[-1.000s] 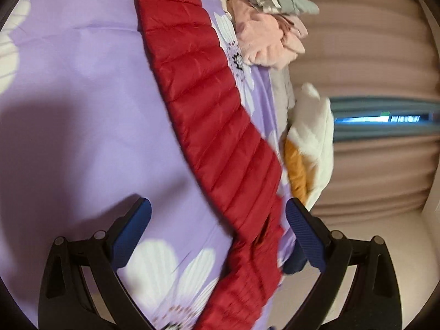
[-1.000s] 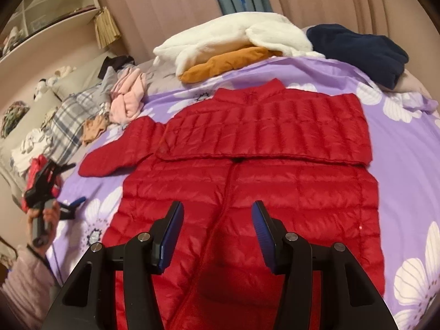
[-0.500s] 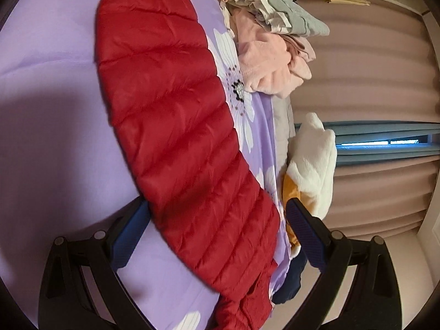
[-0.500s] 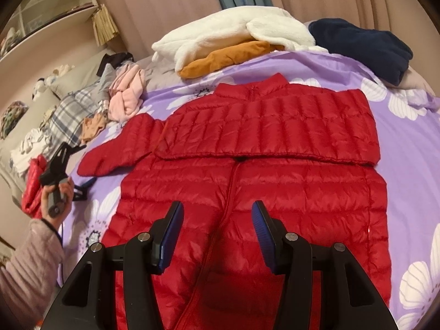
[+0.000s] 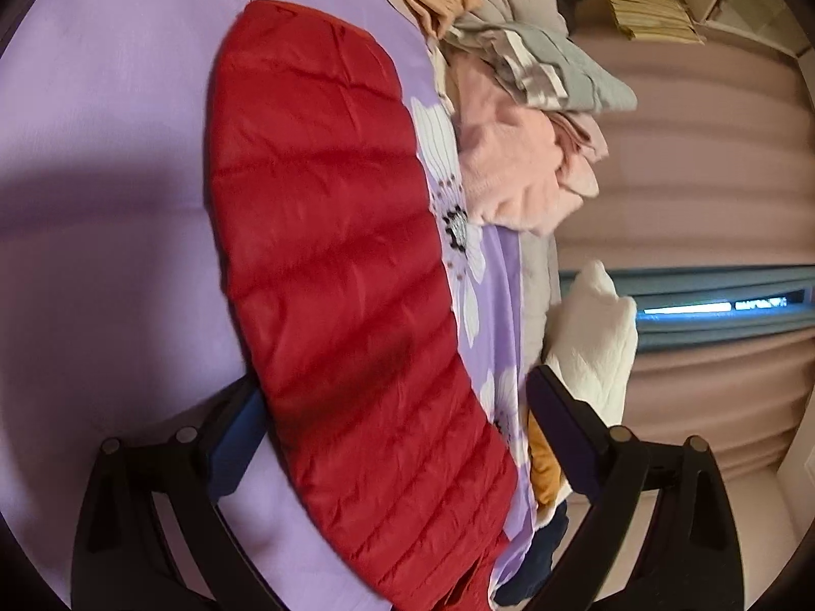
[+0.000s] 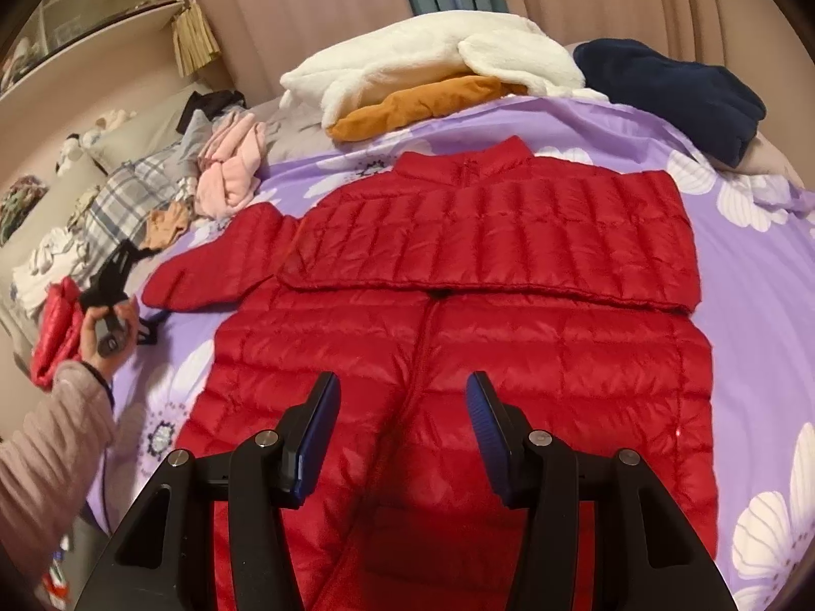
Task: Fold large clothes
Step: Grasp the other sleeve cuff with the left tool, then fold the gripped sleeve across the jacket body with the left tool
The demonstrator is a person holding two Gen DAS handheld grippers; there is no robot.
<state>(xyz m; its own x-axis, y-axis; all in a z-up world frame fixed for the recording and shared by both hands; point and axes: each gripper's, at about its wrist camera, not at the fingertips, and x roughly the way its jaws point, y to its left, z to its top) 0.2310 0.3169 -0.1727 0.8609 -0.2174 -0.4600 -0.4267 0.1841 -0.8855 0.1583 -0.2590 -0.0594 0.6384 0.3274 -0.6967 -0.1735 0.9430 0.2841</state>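
Note:
A red quilted puffer jacket (image 6: 458, 315) lies flat on the purple flowered bedsheet (image 6: 764, 275). Its right sleeve is folded across the chest; its left sleeve (image 6: 214, 265) sticks out to the left. In the left wrist view that sleeve (image 5: 331, 254) fills the middle, and my left gripper (image 5: 392, 417) is open with its jaws on either side of it, just above it. The left gripper also shows in the right wrist view (image 6: 109, 300), held in a hand beside the sleeve end. My right gripper (image 6: 402, 438) is open and empty above the jacket's lower front.
A white fleece (image 6: 433, 61), an orange garment (image 6: 423, 102) and a navy garment (image 6: 672, 86) lie at the far edge of the bed. A pink garment (image 6: 229, 173) and plaid clothes (image 6: 132, 188) are piled at the left. Curtains hang behind.
My left gripper has moved in along the outstretched sleeve, which now lies between its open jaws. My right gripper has crept slightly forward over the jacket.

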